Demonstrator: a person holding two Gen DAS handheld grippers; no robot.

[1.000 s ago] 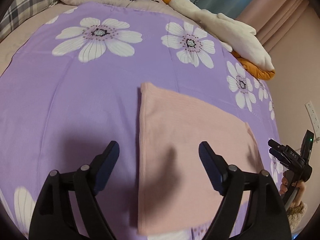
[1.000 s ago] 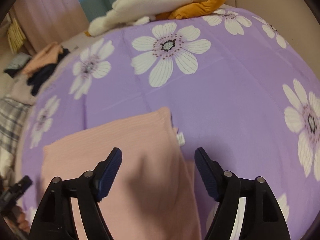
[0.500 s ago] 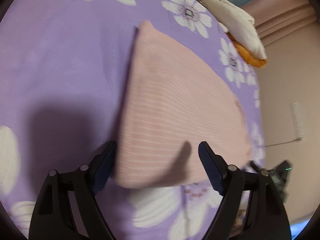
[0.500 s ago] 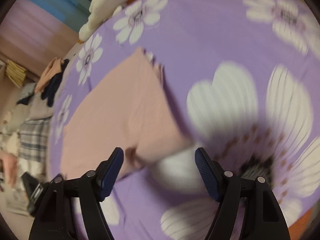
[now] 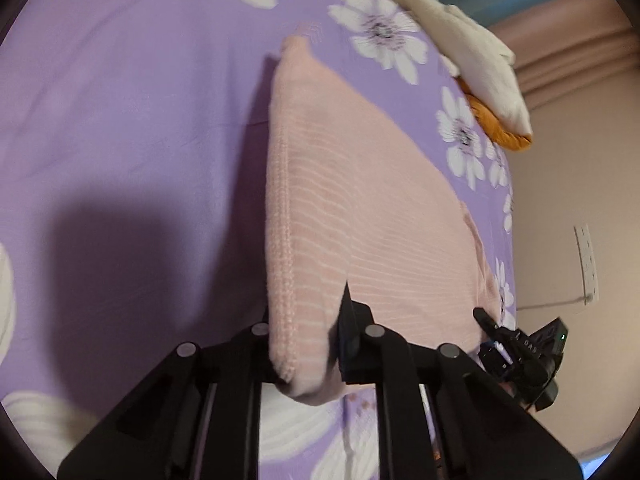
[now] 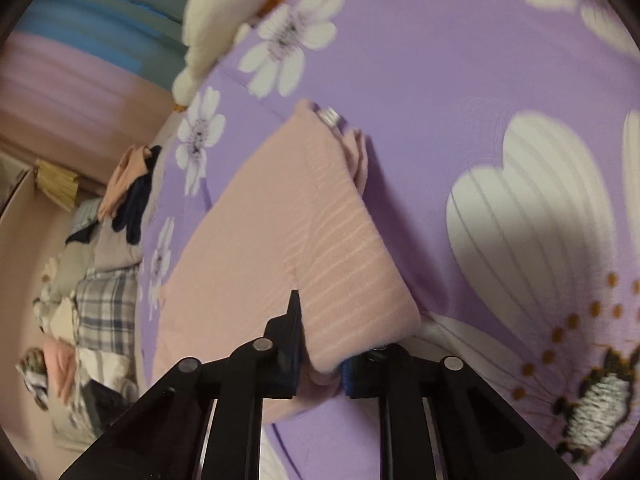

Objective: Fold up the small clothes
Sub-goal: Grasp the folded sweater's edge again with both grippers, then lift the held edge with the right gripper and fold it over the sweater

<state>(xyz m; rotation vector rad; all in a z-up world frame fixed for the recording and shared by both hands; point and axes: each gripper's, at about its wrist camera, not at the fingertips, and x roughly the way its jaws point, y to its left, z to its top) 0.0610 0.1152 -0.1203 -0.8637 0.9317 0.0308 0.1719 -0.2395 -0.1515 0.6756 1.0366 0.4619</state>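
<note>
A folded pink ribbed garment (image 5: 360, 208) lies on a purple bedspread with white flowers (image 5: 120, 120). In the left wrist view my left gripper (image 5: 308, 356) is closing, and its pads pinch the garment's near left corner between them. The other gripper shows at the right edge (image 5: 520, 356) of that view, at the garment's far corner. In the right wrist view my right gripper (image 6: 320, 364) is closing too, with its pads pressing the pink garment's (image 6: 260, 240) near right corner. A white label (image 6: 330, 115) sticks out at the garment's far end.
A cream and orange plush blanket (image 5: 476, 64) lies at the bed's far edge. Piled clothes, dark and peach (image 6: 132, 192), and a plaid fabric (image 6: 104, 308) sit at the bed's other side. A wall with an outlet (image 5: 586, 264) is to the right.
Both grippers dropped toward the garment's near edge and their jaws went from wide open to pinched on its two near corners. The corners now bunch up between the pads.
</note>
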